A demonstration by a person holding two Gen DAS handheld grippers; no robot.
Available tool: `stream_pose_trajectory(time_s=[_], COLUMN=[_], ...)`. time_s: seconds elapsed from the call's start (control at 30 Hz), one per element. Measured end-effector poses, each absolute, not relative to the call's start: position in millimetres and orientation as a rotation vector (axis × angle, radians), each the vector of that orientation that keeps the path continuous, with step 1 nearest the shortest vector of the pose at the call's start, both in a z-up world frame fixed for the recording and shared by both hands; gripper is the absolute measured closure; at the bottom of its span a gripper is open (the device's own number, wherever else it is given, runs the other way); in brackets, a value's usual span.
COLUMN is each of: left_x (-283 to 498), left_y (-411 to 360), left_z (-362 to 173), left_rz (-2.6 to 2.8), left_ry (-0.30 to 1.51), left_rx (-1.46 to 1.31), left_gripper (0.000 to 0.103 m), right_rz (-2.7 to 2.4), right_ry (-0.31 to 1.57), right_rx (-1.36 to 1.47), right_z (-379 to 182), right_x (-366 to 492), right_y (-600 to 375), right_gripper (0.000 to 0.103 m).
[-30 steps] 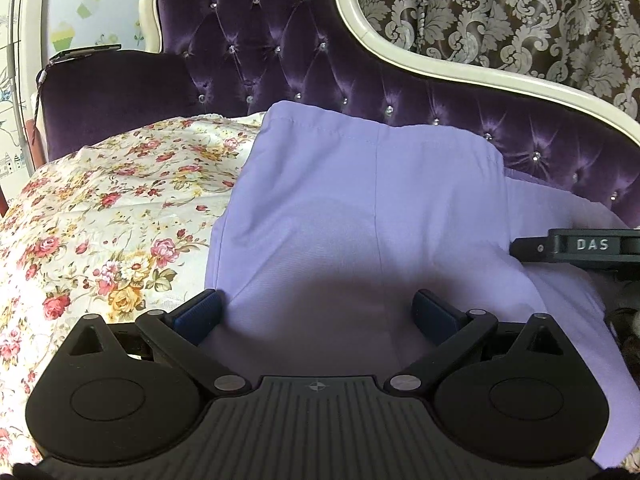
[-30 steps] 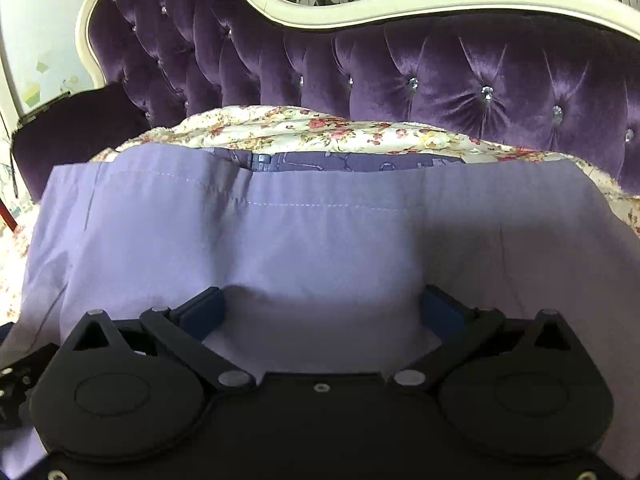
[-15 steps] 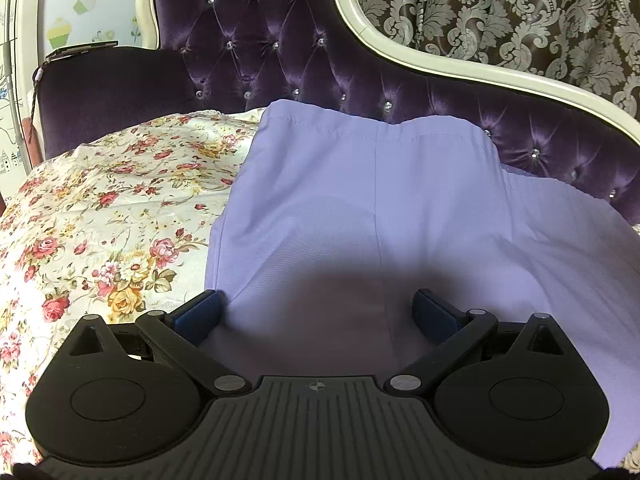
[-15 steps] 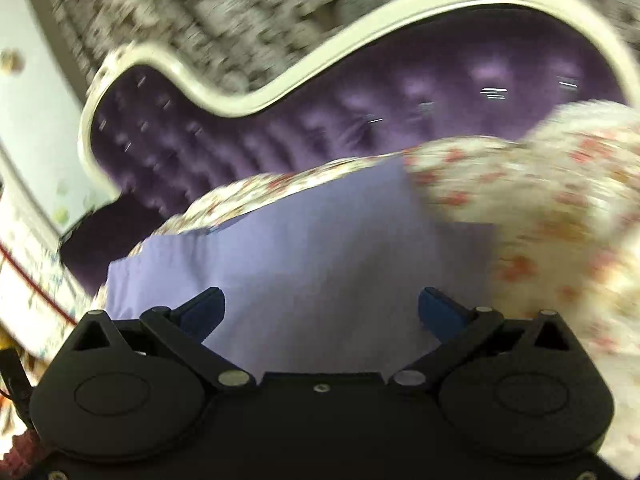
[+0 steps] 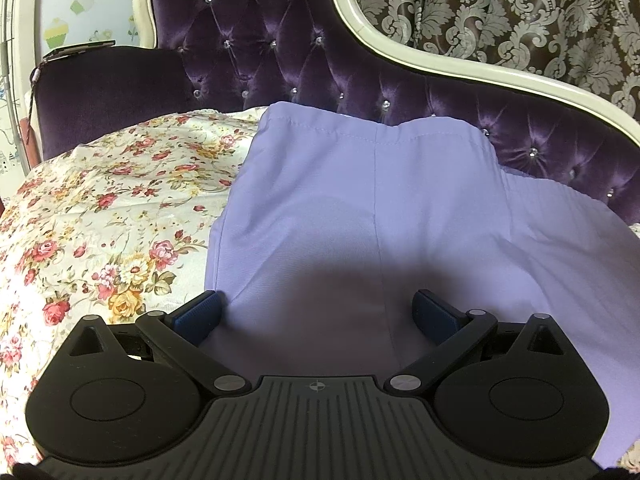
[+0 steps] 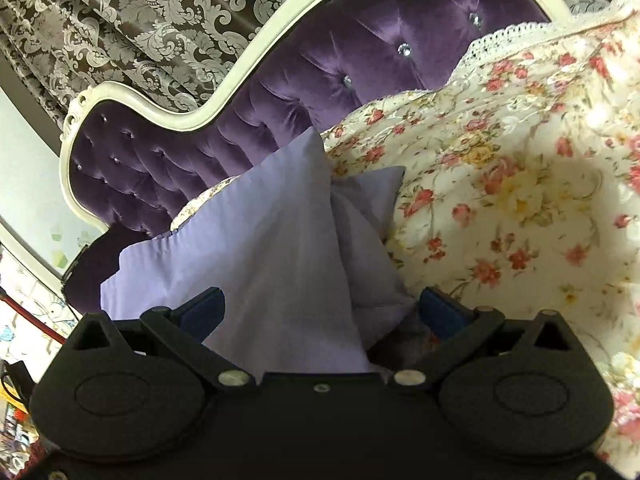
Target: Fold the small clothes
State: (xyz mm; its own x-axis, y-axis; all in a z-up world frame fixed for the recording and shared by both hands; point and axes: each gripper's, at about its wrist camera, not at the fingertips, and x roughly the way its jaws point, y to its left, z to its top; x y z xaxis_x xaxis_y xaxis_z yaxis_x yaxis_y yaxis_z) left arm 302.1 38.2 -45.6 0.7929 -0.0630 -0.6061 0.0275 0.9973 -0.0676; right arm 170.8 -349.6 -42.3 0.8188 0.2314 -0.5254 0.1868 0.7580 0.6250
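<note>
A lilac garment (image 5: 380,208) lies spread on the floral bedspread (image 5: 100,220), with a centre seam running toward the headboard. My left gripper (image 5: 316,312) hovers low over its near part, open, blue pads wide apart with cloth beneath and nothing pinched. In the right wrist view the same lilac garment (image 6: 272,248) shows its right end, where a folded corner (image 6: 372,208) peeks out from under the top layer. My right gripper (image 6: 322,312) is open above that end, tilted to the left.
A purple tufted headboard (image 5: 320,60) with a cream frame (image 5: 440,64) runs behind the garment. A patterned curtain (image 5: 520,12) hangs beyond it. The floral bedspread (image 6: 520,200) extends to the right of the garment.
My right gripper swung from the middle of the garment to its right end and tilted. It has left the left wrist view. The left gripper barely moved.
</note>
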Motion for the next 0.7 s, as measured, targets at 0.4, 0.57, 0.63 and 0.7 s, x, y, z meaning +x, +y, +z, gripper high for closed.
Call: stream_pose_trajectory(time_s=[0.4,0.57,0.63,0.7], left_x=[301,300,300,300], left_y=[42,41,40,40], left_z=[-43,-44,-44,-44], left_rz=[-0.074,-0.073,-0.072,-0.073], left_ry=[0.670,0.663,0.662,0.664], left_rx=[-0.071,-0.068,-0.065,-0.066], left_gripper=[0.000,0.000,0.000,0.000], right_rz=[0.011,0.076,0.094,0.119], right_ry=[0.549,0.579,0.595,0.600], right_rx=[0.813,0.761,0.734,0.750], right_z=[-54,-55,-53,-54], right_x=[173,163,167,177], right_y=[-363,-355,-354,-357], right_gripper=[0.000,0.000,0.000,0.000])
